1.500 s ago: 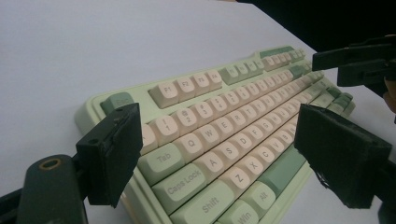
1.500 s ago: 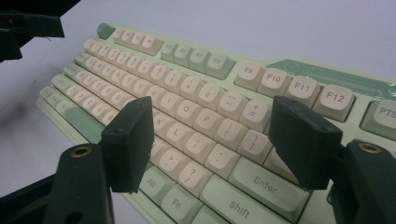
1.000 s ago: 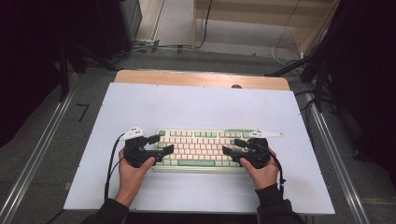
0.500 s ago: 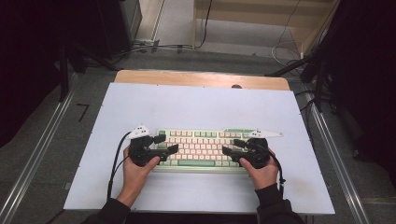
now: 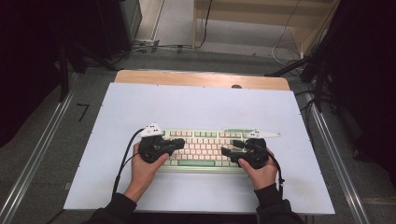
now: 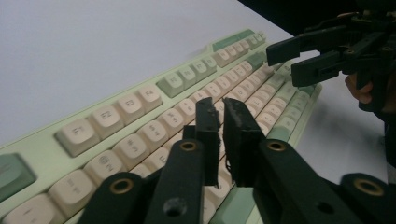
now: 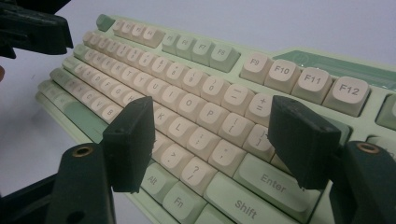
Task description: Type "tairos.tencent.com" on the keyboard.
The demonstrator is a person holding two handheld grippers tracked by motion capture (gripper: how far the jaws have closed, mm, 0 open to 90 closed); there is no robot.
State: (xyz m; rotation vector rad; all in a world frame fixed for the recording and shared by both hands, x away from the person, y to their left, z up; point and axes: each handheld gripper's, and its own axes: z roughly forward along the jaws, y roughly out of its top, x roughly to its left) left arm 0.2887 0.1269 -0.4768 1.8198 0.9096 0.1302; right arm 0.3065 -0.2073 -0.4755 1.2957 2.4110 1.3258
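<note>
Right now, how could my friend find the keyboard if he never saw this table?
Look at the big white table. Near its front edge, between the left gripper and the right gripper, lies the keyboard. It has cream keys on a pale green body, with some green keys, unlike the black grippers beside it.

— What's the room like around the worktop (image 5: pixel 196 102)?
— Pale sheet over a wooden top, grey floor (image 5: pixel 42 140) all round, metal rails (image 5: pixel 32 161) down both sides.
— And farther back?
— Loose cables (image 5: pixel 154 46) on the floor, a light wooden frame (image 5: pixel 261 11), dark curtains (image 5: pixel 369 70).
</note>
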